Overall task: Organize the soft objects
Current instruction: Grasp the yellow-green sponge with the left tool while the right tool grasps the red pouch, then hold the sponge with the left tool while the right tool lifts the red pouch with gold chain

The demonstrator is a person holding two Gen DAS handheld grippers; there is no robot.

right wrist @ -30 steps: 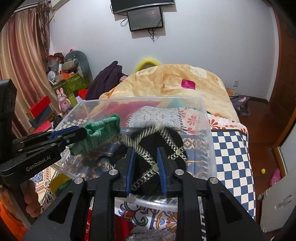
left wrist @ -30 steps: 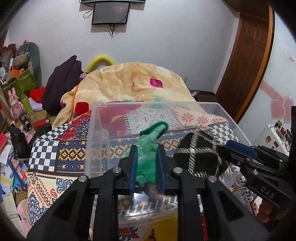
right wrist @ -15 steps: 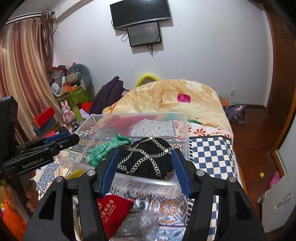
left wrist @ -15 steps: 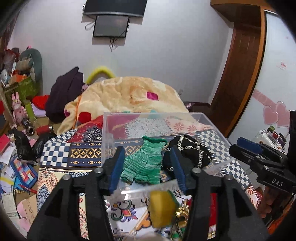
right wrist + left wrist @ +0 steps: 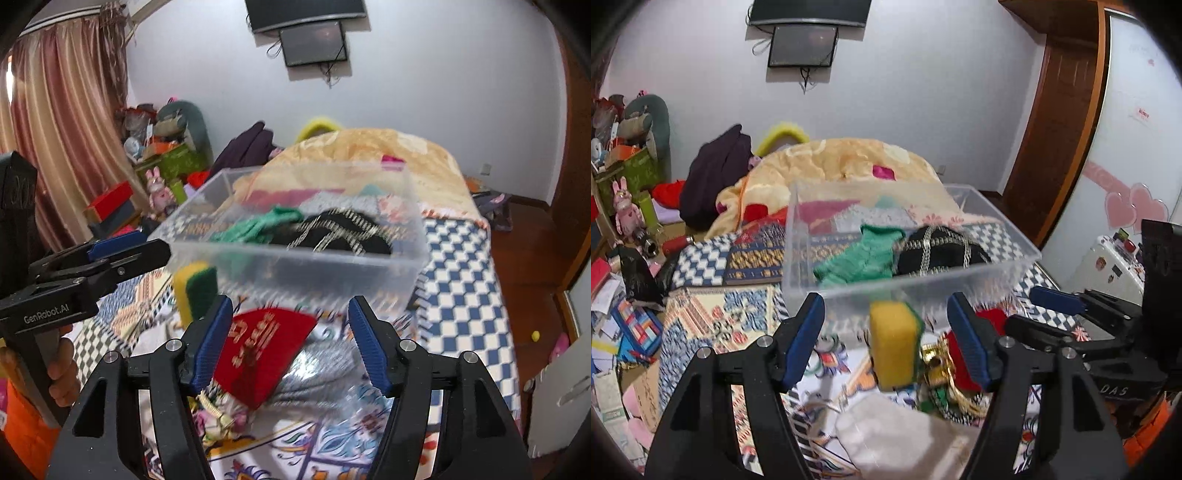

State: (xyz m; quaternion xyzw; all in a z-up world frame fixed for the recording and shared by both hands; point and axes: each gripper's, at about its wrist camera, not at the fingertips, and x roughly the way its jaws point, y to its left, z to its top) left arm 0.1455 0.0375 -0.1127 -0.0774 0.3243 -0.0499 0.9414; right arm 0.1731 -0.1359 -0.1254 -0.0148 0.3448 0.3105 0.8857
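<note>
A clear plastic bin (image 5: 975,284) (image 5: 402,269) stands on the patterned bedspread and holds a green knit glove (image 5: 860,258) (image 5: 255,227) and a black cap with chain trim (image 5: 942,251) (image 5: 340,232). My left gripper (image 5: 886,341) is open and empty, in front of the bin, above a yellow-green sponge (image 5: 892,343) (image 5: 194,291). My right gripper (image 5: 290,339) is open and empty, above a red cloth (image 5: 262,349) and a grey knit item (image 5: 325,365). A whitish soft item (image 5: 905,439) lies near the left gripper.
A peach quilt (image 5: 846,166) is heaped behind the bin. Clutter, boxes and a pink bunny toy (image 5: 624,210) fill the floor at left. A dark garment (image 5: 716,177) lies on the bed's far left. A wooden door (image 5: 1060,122) stands at right.
Both grippers let go of the glove and the cap, opened wide and pulled back from the bin toward me. The sponge, red cloth and grey item have come into view.
</note>
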